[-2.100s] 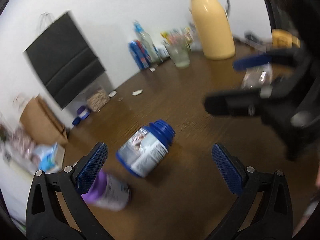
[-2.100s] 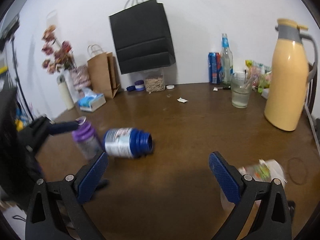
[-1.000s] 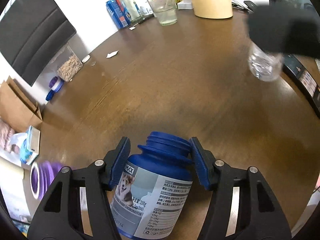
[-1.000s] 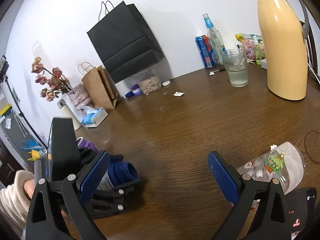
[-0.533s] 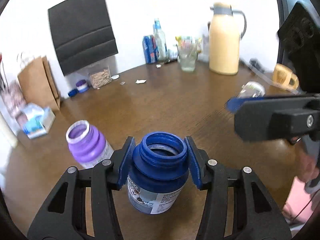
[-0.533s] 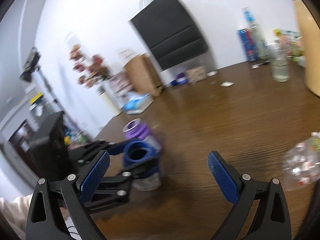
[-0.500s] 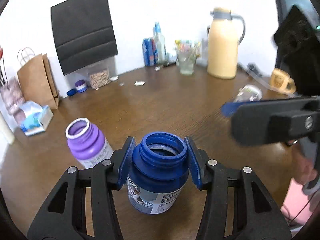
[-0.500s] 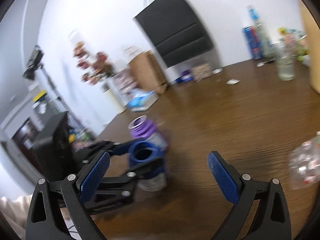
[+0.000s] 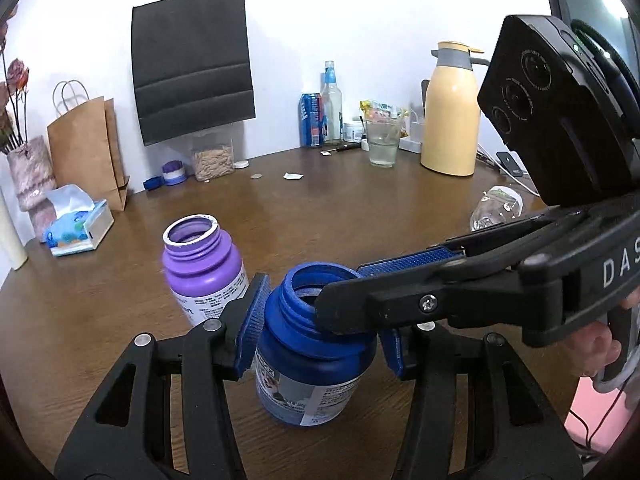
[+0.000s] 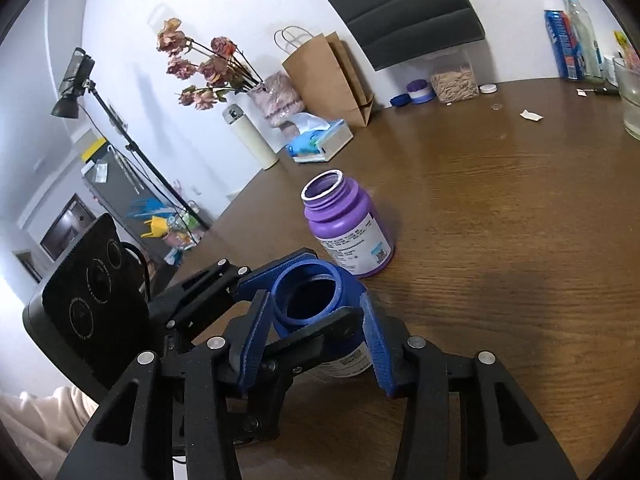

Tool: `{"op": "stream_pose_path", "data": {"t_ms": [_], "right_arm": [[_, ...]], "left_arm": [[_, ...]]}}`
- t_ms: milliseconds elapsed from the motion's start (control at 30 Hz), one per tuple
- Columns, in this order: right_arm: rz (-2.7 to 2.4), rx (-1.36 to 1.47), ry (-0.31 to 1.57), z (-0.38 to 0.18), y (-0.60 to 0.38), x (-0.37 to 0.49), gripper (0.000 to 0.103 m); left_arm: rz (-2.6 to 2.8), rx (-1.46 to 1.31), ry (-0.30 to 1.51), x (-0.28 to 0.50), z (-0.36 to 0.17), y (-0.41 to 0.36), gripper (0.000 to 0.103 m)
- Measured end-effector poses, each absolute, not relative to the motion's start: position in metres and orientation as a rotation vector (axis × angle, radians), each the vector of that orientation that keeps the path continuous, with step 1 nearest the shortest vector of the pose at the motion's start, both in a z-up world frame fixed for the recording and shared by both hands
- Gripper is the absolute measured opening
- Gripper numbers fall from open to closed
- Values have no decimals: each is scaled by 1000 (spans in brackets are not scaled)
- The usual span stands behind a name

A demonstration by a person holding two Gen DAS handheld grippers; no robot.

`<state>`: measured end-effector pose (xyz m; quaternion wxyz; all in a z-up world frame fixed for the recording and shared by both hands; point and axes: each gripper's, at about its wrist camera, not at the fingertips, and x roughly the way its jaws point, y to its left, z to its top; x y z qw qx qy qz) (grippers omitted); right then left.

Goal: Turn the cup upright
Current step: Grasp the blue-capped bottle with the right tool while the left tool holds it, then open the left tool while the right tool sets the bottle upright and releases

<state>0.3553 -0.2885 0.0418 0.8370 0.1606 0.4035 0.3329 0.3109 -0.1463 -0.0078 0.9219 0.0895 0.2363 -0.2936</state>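
Your blue bottle (image 9: pixel 316 344) stands upright on the worktop (image 9: pixel 360 208), just beside the purple bottle (image 9: pixel 204 264). Your left gripper (image 9: pixel 320 340) looks clenched on its neck; your right gripper (image 10: pixel 316 340) straddles it, apparently released. Crossed fingers could snag and tip it as you withdraw.

The cup (image 9: pixel 316 344) is a dark blue plastic jar with a threaded neck, no lid, and a white printed label around its body. It stands upright on the brown wooden table (image 9: pixel 360 216), mouth open upward, just beside a purple jar (image 9: pixel 204 264).
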Motion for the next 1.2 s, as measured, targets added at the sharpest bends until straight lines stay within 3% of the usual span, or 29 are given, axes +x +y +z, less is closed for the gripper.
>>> {"op": "stream_pose_path", "data": {"t_ms": [67, 133, 233, 367, 533, 633, 833, 1000, 1200], "right_arm": [[699, 300, 868, 45, -283, 355, 56], [715, 231, 896, 46, -272, 358, 69], [692, 155, 908, 47, -261, 360, 63], [674, 148, 904, 57, -263, 363, 59], [696, 126, 874, 77, -260, 361, 58], [771, 42, 818, 110, -238, 358, 58], [882, -186, 666, 178, -183, 372, 58], [949, -280, 563, 177, -146, 419, 59], [1039, -241, 581, 133, -109, 488, 59]], "left_arm": [[-620, 187, 484, 312, -9, -146, 47], [-643, 209, 473, 308, -10, -149, 47], [-636, 248, 447, 303, -12, -151, 48], [-644, 213, 477, 308, -11, -140, 72], [-613, 173, 479, 312, 0, -118, 72], [-591, 202, 392, 308, 28, -105, 61], [-529, 201, 311, 341, 69, -62, 59], [-423, 92, 334, 393, 68, -31, 59], [-302, -18, 386, 439, 34, -18, 59]]}}
